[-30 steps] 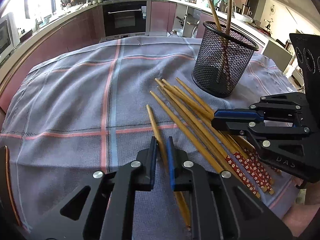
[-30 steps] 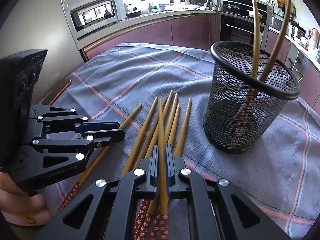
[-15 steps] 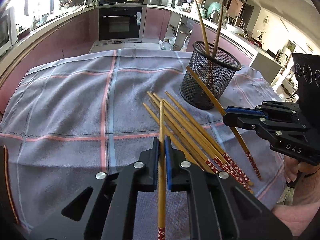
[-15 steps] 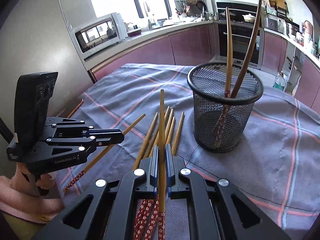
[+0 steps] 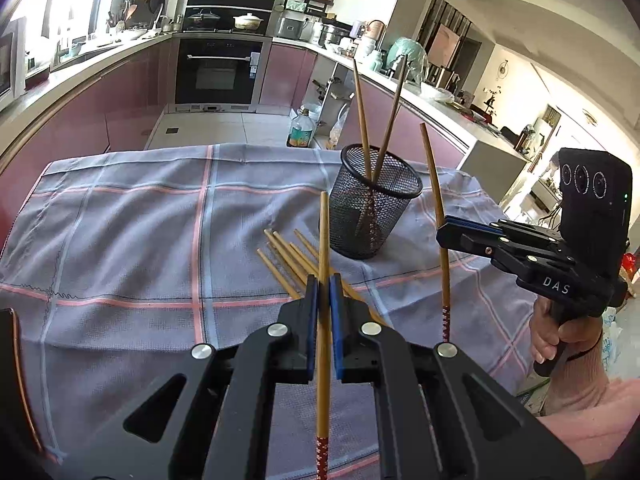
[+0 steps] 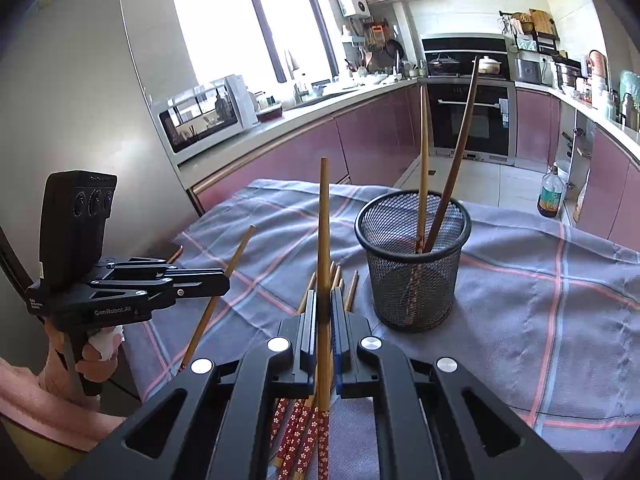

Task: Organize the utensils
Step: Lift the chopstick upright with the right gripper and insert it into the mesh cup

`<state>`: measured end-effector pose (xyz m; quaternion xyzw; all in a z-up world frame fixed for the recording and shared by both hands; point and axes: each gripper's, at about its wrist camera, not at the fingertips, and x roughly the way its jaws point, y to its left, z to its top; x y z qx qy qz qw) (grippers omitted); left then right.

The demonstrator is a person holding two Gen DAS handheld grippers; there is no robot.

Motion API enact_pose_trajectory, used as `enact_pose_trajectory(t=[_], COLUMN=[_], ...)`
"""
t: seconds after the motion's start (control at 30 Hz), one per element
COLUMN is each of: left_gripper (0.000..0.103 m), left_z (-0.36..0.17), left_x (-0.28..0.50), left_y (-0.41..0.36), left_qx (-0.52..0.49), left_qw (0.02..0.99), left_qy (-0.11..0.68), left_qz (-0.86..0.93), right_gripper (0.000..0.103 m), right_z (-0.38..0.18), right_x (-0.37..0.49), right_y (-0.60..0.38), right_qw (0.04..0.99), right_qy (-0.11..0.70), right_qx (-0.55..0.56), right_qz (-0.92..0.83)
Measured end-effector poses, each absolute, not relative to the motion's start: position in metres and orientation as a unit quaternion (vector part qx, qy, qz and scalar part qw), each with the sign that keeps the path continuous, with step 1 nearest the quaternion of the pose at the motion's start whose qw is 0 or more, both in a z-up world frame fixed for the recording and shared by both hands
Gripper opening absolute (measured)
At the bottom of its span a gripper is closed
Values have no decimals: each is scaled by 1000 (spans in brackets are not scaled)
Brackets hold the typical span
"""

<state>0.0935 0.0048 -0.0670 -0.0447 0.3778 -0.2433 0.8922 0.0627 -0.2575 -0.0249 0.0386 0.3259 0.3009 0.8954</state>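
Now both grippers have lifted clear of the cloth (image 5: 120, 220): the left gripper (image 5: 323, 292) clamps one chopstick (image 5: 323, 240), the right gripper (image 6: 323, 308) another (image 6: 323, 220), each raised near the mesh cup (image 6: 412, 264), ready for dropping in.

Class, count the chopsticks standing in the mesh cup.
2: both lean inside the mesh cup, one chopstick nearly upright, the other chopstick tilted right.

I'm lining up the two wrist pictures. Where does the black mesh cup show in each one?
Left wrist view: the mesh cup stands right of centre, beyond the loose chopsticks.
Right wrist view: the mesh cup stands right of centre, on the cloth.
Shared landmark: the built-in oven behind the table.
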Motion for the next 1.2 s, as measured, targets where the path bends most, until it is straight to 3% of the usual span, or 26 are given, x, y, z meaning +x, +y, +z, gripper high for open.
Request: enact_pose_trajectory(t=[1.2], left_gripper=[7], left_z=[63], left_x=[103], left_y=[-5], left_qx=[-75], left_qw=[921], left_qy=[244], left_qz=[-296], right_gripper=[5], right_z=[43], right_x=[70], right_y=[-297], right_qw=[934], right_qy=[218], right_qx=[51], right_qz=[279])
